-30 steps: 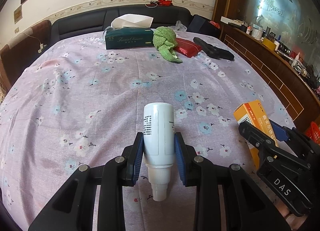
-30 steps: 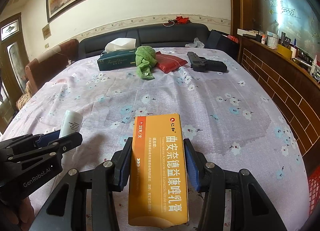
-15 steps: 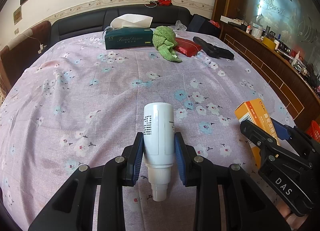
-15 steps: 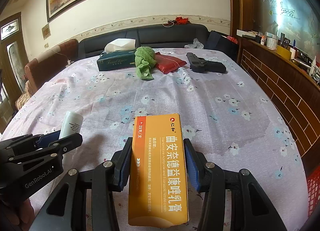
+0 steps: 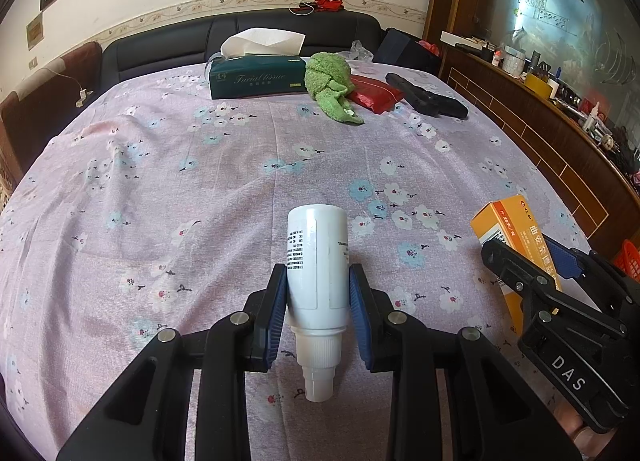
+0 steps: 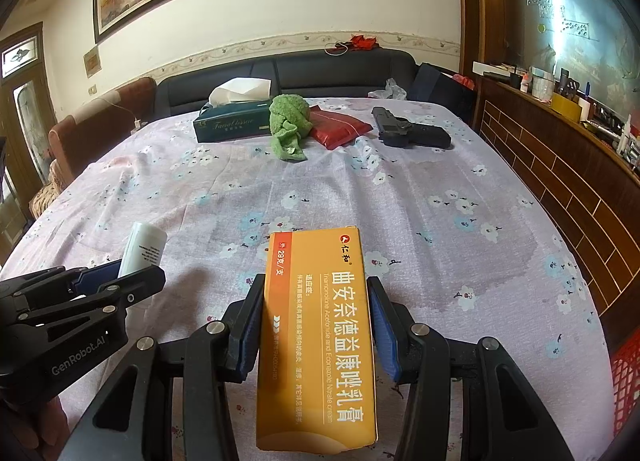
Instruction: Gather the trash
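My left gripper is shut on a white plastic bottle, whose nozzle points back toward the camera. The blue pads press both sides of its body. My right gripper is shut on an orange medicine box with Chinese print, held flat between the pads. Both are held just above the floral tablecloth near its front edge. In the left wrist view the right gripper and the orange box show at the right. In the right wrist view the left gripper and the bottle show at the left.
At the far side of the table lie a green tissue box, a green cloth, a red pouch and a black pistol-shaped object. A red basket stands low at the right, beside a wooden counter. A dark sofa is behind.
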Demonstrator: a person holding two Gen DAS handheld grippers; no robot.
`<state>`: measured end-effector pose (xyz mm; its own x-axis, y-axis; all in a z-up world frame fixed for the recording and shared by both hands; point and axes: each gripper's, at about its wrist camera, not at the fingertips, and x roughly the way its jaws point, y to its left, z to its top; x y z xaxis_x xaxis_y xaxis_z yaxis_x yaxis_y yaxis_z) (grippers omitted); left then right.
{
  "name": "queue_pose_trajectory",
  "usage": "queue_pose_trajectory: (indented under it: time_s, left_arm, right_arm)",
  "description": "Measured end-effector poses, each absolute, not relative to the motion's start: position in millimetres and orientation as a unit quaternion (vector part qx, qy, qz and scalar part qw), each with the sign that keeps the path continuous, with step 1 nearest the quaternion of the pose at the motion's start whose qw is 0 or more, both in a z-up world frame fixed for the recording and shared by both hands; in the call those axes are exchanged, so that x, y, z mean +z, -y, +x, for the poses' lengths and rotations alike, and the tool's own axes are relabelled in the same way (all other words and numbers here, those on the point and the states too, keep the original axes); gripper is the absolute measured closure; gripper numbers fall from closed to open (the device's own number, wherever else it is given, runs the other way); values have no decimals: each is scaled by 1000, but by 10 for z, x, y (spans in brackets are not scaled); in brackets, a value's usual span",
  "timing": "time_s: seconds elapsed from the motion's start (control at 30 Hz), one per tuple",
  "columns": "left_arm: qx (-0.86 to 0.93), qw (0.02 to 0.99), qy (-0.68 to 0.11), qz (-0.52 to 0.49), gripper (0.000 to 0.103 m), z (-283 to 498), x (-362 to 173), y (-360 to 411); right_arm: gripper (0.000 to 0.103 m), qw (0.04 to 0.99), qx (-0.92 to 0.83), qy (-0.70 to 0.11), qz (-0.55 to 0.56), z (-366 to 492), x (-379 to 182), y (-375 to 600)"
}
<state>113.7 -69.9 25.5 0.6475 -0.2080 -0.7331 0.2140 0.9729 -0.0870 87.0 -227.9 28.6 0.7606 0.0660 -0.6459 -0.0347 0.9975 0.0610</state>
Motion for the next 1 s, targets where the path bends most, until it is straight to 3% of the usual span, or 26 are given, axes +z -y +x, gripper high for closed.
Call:
queue_pose_trajectory:
  time_s: [1.0]
  left_arm:
    - [-116,910,-399,6,75,1120,285,694]
  right_arm:
    - [52,939,25,-344,21,864,305,2294]
